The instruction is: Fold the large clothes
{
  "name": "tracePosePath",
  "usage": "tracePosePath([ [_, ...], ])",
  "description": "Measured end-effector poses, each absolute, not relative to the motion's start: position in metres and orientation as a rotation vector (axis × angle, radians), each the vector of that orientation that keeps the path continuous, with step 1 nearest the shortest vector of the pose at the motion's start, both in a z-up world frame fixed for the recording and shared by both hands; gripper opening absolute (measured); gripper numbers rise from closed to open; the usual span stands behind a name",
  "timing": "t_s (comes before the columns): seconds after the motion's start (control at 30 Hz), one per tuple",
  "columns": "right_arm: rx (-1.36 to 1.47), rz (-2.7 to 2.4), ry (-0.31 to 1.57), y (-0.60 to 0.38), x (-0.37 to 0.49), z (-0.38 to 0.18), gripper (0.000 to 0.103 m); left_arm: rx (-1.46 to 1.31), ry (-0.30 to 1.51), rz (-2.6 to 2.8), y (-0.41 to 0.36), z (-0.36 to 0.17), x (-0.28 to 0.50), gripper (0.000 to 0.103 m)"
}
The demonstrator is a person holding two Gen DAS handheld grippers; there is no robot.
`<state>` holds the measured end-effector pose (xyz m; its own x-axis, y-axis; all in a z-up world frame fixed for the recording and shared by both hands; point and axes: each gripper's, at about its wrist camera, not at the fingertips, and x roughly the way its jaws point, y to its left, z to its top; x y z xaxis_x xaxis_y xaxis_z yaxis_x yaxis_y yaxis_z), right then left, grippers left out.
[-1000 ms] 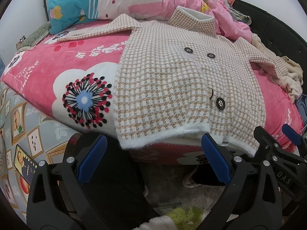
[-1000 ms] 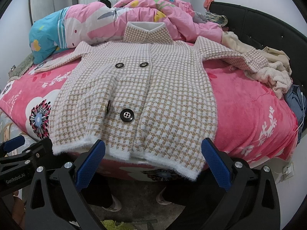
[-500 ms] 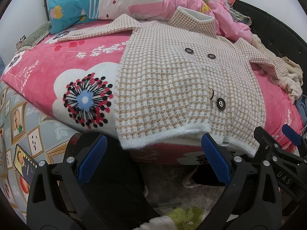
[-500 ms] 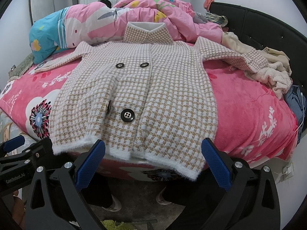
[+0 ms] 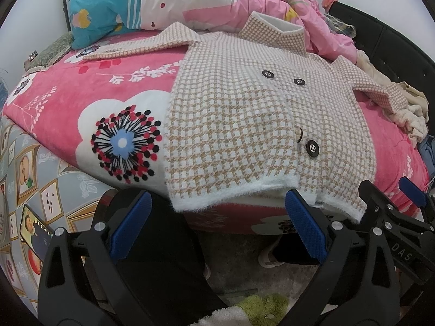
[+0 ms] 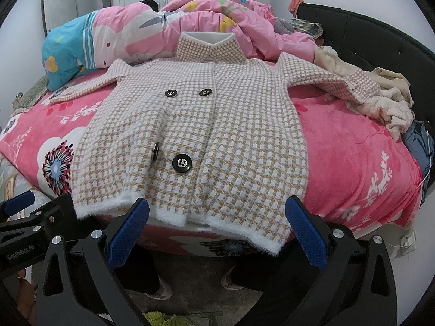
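A tan-and-white houndstooth coat (image 5: 244, 125) (image 6: 217, 141) with black buttons lies flat and face up on a pink floral bed, sleeves spread to both sides, collar at the far end. Its fuzzy white hem hangs at the near bed edge. My left gripper (image 5: 217, 225) is open, just below and in front of the hem's left part, holding nothing. My right gripper (image 6: 216, 231) is open too, in front of the hem's right part, not touching it. The right gripper also shows at the right edge of the left wrist view.
A pink floral blanket (image 6: 353, 146) covers the bed. A rumpled pink and blue duvet (image 6: 152, 35) is piled behind the collar. Loose cream clothes (image 6: 386, 103) lie by the black headboard (image 6: 380, 40) on the right. A person's dark trouser legs (image 5: 163, 258) stand below the bed edge.
Both grippers have crept slightly forward toward the hem; the coat lies as before.
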<state>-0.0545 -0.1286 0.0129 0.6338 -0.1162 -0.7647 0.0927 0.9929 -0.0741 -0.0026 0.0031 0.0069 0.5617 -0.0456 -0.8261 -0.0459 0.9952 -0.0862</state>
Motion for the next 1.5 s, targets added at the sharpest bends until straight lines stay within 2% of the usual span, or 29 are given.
tracePosePath([
  [1.5,-0.091,-0.165,0.865,-0.129,-0.033,0.018,0.098,-0.084,0.943,0.022,0.009,0.006,0.013,0.095],
])
